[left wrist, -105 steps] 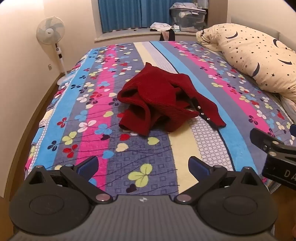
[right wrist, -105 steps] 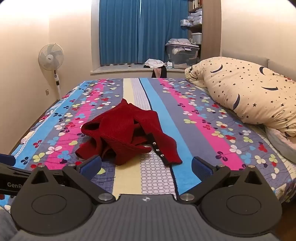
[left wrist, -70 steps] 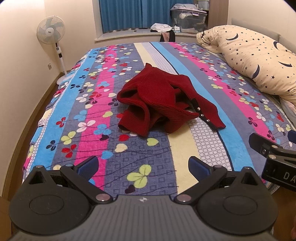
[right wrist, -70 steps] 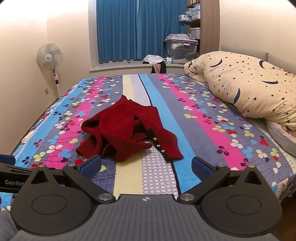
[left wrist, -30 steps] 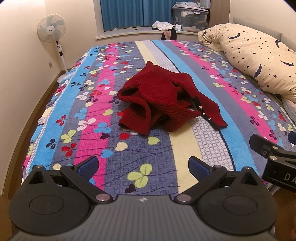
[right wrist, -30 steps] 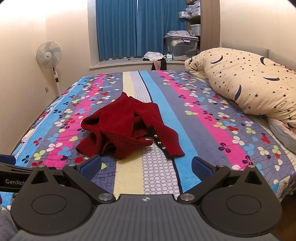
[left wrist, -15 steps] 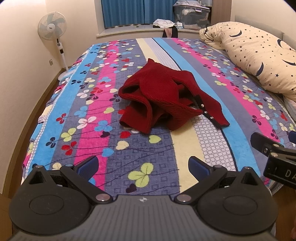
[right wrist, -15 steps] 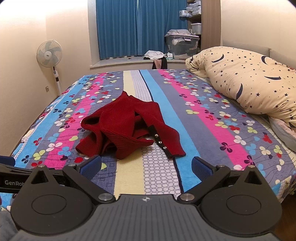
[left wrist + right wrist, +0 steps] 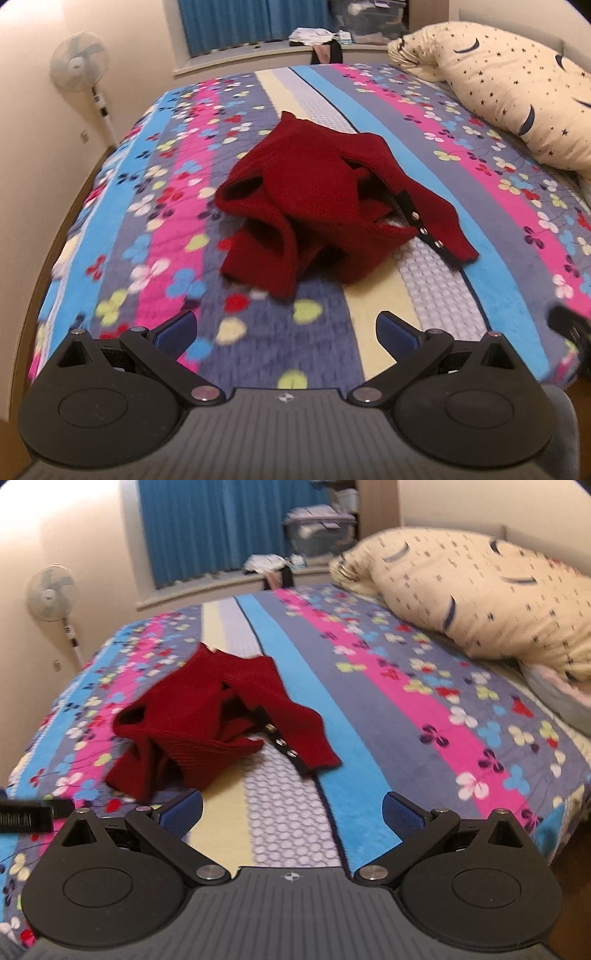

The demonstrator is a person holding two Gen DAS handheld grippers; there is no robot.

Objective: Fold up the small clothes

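Red cardigan (image 9: 325, 206) beyond both spread tongs (image 9: 286, 330)

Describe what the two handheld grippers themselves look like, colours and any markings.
Both match: the left gripper and right gripper have matte black linkage arms on round black discs with silver pivot pins, a ribbed grey body bearing a small white emblem, and textured blue finger pads. White lettering, blurred, shows on the left gripper's side in the right view.
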